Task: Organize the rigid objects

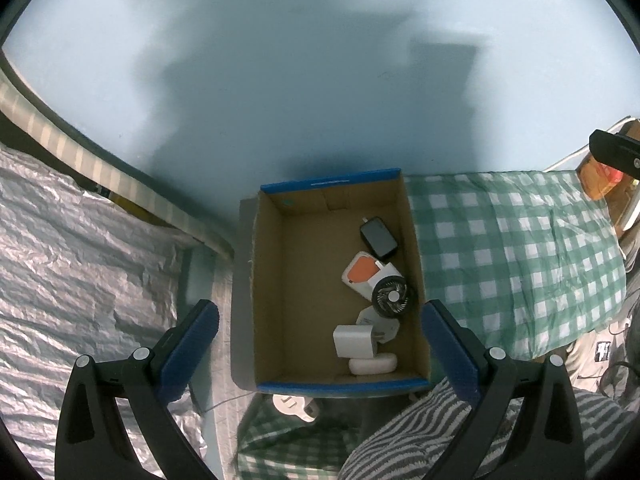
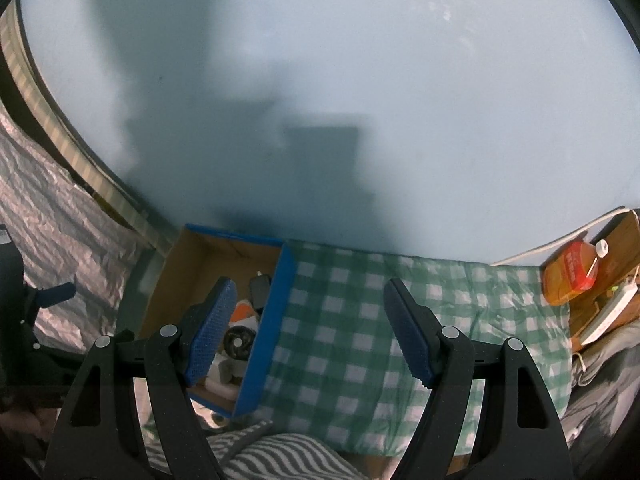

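Left wrist view looks into the cardboard box (image 1: 280, 280), centre frame, holding a white charger (image 1: 354, 341), small fan (image 1: 390, 298) and black adapter (image 1: 378, 236); left gripper (image 1: 320, 354) gapes empty. Right wrist view adds an orange bottle (image 2: 570, 274) far right; right gripper (image 2: 308, 334) spread, empty.

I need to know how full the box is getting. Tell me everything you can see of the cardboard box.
The cardboard box is an open, lidless rectangular carton, brown inside with blue rim edges and blue outer walls. It sits upright against the pale blue wall, beside the green checked cloth. Its left half is bare floor; along the right wall lie a black adapter, an orange-and-white device, a small black fan, a white charger and a white case. No gripper touches it.
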Demonstrator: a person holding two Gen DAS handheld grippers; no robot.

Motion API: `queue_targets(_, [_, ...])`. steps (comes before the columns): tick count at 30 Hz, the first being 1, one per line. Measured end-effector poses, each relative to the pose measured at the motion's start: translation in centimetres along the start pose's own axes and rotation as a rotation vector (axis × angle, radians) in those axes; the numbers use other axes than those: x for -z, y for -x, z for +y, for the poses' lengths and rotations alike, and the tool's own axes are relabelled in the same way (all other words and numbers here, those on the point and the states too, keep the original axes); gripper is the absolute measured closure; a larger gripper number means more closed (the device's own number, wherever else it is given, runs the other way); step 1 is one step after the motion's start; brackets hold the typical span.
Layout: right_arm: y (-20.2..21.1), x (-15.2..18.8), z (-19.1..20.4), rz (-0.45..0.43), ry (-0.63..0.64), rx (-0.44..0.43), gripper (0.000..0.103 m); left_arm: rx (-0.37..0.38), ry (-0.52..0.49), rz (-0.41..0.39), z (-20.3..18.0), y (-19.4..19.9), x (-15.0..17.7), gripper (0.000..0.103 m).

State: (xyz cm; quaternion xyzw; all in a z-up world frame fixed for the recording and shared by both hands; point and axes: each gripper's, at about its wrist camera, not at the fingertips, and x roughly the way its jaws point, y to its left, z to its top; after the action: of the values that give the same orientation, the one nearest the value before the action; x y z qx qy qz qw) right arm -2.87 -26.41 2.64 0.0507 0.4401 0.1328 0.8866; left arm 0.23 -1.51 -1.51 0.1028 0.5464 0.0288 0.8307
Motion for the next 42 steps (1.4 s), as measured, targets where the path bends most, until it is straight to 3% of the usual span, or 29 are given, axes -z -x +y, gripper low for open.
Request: queue_targets(42, [0.0,1.2,0.5,0.023,-0.009,-0.005,0.027,0.012,-0.009,0.019,-0.9,0.8,1.2,0.001])
